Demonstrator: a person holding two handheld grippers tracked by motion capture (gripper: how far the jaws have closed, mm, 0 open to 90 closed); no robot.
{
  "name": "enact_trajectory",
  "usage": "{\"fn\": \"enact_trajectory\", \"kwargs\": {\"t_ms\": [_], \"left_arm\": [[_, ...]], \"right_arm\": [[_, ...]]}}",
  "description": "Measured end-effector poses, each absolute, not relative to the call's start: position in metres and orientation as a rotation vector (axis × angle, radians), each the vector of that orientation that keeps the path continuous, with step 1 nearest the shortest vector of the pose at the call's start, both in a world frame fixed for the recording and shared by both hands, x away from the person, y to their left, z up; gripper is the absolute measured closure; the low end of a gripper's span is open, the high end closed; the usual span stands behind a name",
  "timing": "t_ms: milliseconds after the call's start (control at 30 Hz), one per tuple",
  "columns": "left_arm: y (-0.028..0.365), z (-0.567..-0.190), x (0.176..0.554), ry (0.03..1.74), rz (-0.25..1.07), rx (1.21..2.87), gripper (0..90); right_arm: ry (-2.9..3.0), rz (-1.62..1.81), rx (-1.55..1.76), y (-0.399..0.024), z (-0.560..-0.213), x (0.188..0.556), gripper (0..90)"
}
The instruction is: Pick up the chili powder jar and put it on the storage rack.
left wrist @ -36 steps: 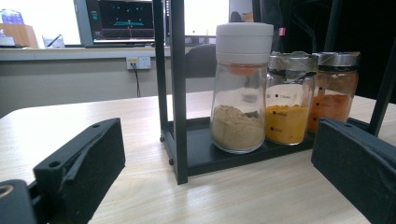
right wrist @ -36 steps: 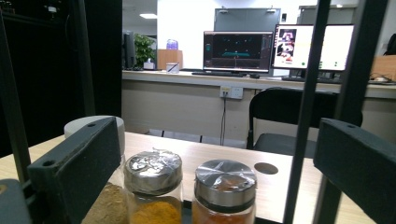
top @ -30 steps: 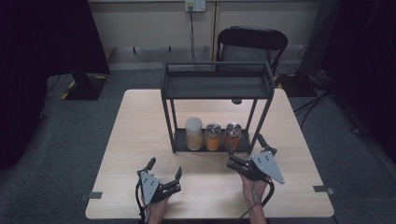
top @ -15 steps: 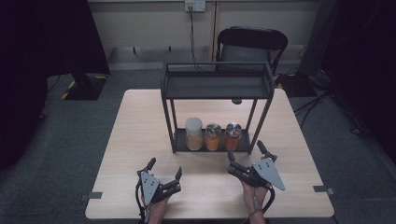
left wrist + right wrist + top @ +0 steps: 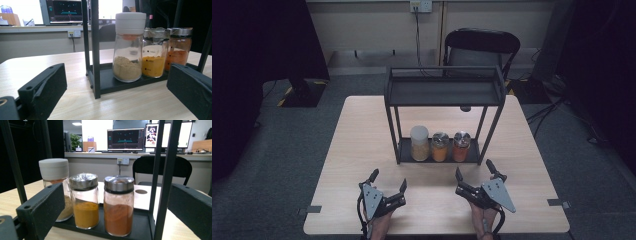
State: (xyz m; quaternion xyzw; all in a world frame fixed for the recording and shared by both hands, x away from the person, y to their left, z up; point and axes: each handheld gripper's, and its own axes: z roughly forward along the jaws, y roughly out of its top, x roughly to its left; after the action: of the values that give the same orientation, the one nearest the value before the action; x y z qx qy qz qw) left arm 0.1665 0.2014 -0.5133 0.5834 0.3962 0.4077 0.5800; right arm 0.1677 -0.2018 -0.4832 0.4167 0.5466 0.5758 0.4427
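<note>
A black two-tier rack (image 5: 443, 92) stands mid-table. On its bottom shelf stand three spice jars: a white-capped jar of tan powder (image 5: 419, 143) (image 5: 128, 47) (image 5: 56, 185), a metal-lidded jar of yellow powder (image 5: 440, 146) (image 5: 154, 51) (image 5: 85, 200), and a metal-lidded jar of orange-red powder (image 5: 461, 146) (image 5: 179, 47) (image 5: 119, 205). My left gripper (image 5: 387, 179) (image 5: 115, 90) rests open near the front edge, left of the rack. My right gripper (image 5: 474, 170) (image 5: 117, 207) is open too, just before the rack's right front leg. Neither holds anything.
The wooden table (image 5: 362, 140) has free room on both sides of the rack and a cable hole (image 5: 465, 108) behind it. A black chair (image 5: 482, 47) stands at the far edge. Monitors (image 5: 126, 138) sit on a desk beyond.
The right gripper has drawn back slightly toward the front edge. The left gripper and the jars have stayed put.
</note>
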Motion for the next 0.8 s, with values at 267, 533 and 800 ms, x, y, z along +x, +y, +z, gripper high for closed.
{"fn": "enact_trajectory", "kwargs": {"t_ms": [267, 533, 800], "left_arm": [[0.202, -0.513, 0.167, 0.926, 0.952, 1.362, 2.2], [0.202, -0.514, 0.167, 0.926, 0.952, 1.362, 2.2], [0.202, -0.513, 0.167, 0.926, 0.952, 1.363, 2.2]], "right_arm": [[1.371, 1.415, 1.049, -0.201, -0.493, 0.167, 0.4], [1.398, 1.386, 1.065, -0.199, -0.501, 0.169, 0.4], [1.406, 1.383, 1.081, -0.200, -0.506, 0.171, 0.8]]}}
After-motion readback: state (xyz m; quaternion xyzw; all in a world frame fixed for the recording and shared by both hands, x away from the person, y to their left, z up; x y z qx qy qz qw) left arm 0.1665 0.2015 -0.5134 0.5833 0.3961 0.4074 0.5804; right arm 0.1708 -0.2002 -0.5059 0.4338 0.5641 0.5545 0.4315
